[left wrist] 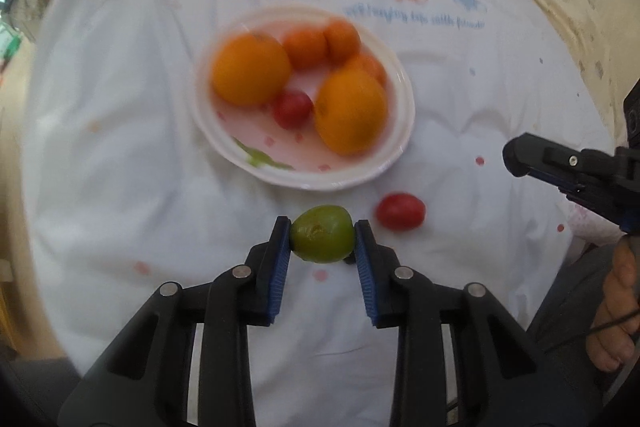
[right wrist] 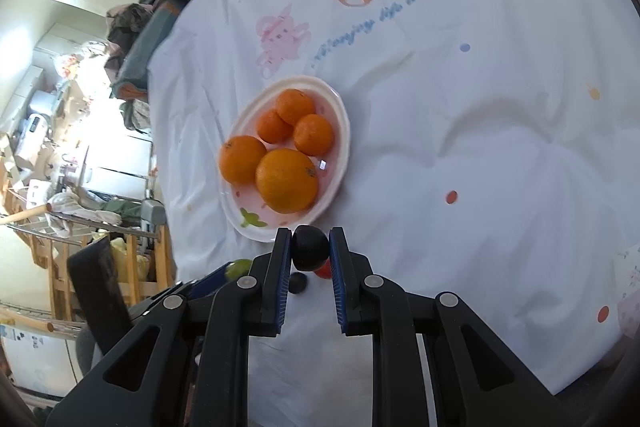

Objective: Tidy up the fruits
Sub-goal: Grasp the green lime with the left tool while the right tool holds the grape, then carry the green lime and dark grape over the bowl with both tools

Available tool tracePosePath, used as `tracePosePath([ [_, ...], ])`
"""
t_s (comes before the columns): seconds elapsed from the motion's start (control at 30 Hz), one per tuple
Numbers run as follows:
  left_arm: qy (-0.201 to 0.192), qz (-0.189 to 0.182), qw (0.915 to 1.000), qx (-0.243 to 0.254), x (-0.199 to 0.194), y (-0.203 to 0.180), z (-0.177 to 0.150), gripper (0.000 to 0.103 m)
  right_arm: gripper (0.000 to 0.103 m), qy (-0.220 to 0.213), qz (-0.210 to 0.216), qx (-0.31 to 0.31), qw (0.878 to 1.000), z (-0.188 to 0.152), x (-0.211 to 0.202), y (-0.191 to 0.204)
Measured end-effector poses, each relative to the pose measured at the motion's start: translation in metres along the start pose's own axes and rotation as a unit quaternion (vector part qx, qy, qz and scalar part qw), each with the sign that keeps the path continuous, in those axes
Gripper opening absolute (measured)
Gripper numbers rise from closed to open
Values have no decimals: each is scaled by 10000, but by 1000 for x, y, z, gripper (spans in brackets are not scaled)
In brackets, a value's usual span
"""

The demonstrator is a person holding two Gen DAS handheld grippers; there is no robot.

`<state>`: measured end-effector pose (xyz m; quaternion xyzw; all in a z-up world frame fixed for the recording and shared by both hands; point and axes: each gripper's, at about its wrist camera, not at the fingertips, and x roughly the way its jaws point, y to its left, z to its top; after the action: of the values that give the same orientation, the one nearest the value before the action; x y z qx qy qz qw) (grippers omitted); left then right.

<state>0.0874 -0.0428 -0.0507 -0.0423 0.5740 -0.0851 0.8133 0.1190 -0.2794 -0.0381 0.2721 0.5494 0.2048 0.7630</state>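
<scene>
My left gripper (left wrist: 322, 239) is shut on a green fruit (left wrist: 322, 239) and holds it just in front of a white plate (left wrist: 376, 171). The plate holds two big oranges (left wrist: 250, 69), several small tangerines (left wrist: 306, 49) and a red fruit (left wrist: 292, 109). Another red fruit (left wrist: 400, 211) lies on the cloth to the right. My right gripper (right wrist: 309, 251) is shut on a dark round fruit (right wrist: 309, 251) near the plate's (right wrist: 340, 107) near rim. It also shows in the left wrist view (left wrist: 560, 171) at the right edge.
A white cloth (right wrist: 460, 155) with printed bears covers the table. A small dark fruit (right wrist: 298, 283) and a red fruit (right wrist: 323, 270) lie on it under my right gripper. Clutter and wooden racks (right wrist: 60, 259) stand beyond the table's left edge.
</scene>
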Motion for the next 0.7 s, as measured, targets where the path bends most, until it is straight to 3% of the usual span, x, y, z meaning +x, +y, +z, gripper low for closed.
tracePosePath([
  [0.17, -410, 196, 9990, 45, -33, 15, 27, 28, 20, -357, 273, -439, 9980, 21, -11, 25],
  [0.33, -616, 367, 9974, 66, -38, 25, 60, 28, 20, -362, 333, -538, 9973, 45, 3, 35],
  [0.7, 9, 367, 9991, -207, 29, 33, 67, 28, 20, 100, -50, -420, 9991, 80, 63, 21],
])
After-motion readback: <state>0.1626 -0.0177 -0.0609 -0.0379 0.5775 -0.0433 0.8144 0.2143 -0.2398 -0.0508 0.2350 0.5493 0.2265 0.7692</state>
